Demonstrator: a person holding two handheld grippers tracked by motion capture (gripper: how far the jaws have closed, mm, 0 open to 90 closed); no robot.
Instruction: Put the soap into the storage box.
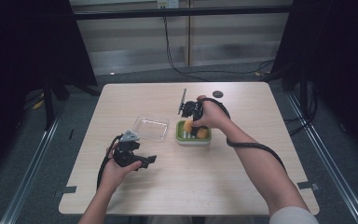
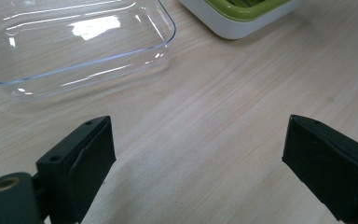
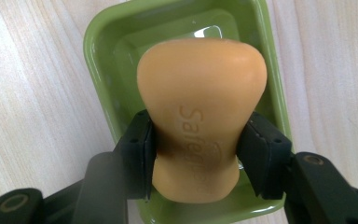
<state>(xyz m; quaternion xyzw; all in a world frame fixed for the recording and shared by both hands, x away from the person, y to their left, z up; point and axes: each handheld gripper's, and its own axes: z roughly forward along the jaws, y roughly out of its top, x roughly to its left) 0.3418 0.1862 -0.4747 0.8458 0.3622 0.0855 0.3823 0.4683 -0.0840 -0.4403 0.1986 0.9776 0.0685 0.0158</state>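
An orange soap bar (image 3: 200,79) with embossed lettering is pinched at its waist by my right gripper (image 3: 196,156), which is shut on it. The bar sits in or just above the green soap dish (image 3: 94,56); I cannot tell whether it touches the bottom. In the high view the right gripper (image 1: 194,127) points down into the dish (image 1: 193,140) at mid-table, orange showing on both sides of it. My left gripper (image 1: 148,160) rests low at the front left, open, nothing between its jaws (image 2: 196,172).
A clear plastic tray (image 1: 151,127) lies left of the dish, and its rim (image 2: 121,56) is just ahead of the left gripper. The dish's white base (image 2: 242,25) shows beyond it. A small black disc (image 1: 217,94) lies near the table's far edge.
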